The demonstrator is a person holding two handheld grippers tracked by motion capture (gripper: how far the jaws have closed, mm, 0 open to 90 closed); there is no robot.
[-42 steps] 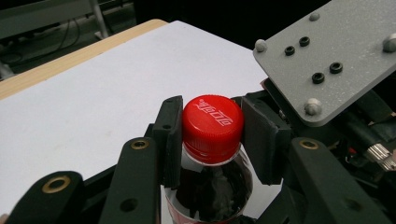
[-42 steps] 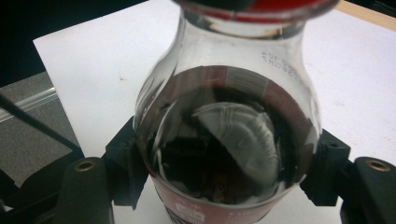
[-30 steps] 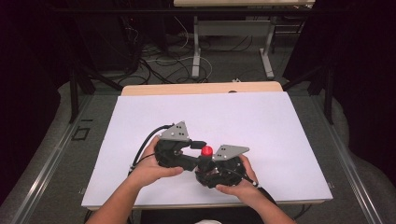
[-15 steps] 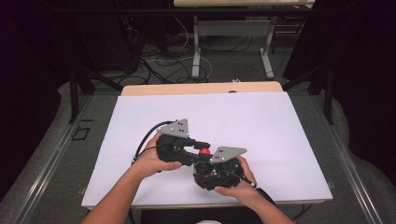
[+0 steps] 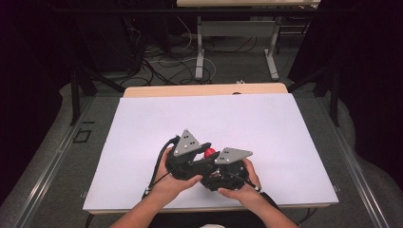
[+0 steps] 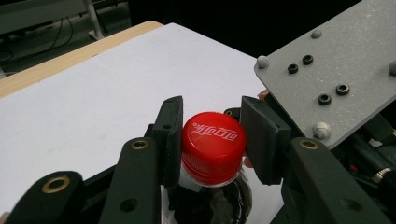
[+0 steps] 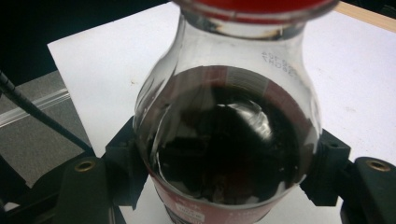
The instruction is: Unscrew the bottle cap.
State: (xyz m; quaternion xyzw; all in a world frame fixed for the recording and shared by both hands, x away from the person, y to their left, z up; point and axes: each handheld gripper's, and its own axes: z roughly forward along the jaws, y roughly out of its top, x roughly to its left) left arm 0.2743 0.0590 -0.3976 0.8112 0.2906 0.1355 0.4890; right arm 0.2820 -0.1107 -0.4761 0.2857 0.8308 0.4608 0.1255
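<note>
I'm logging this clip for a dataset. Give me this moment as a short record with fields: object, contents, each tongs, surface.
object: clear plastic cola bottle with red screw cap
contents: dark liquid, level below the neck
left tongs: jaws closed on either side of the red cap
right tongs: jaws clamped on the bottle's body
surface: white sheet on a wooden table
hands: close together near the table's front edge

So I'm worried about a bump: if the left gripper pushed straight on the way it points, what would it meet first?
The left gripper already has the red cap between its jaws; just beyond sits the right gripper's grey plate, probably the first thing struck, though depth is unclear.
</note>
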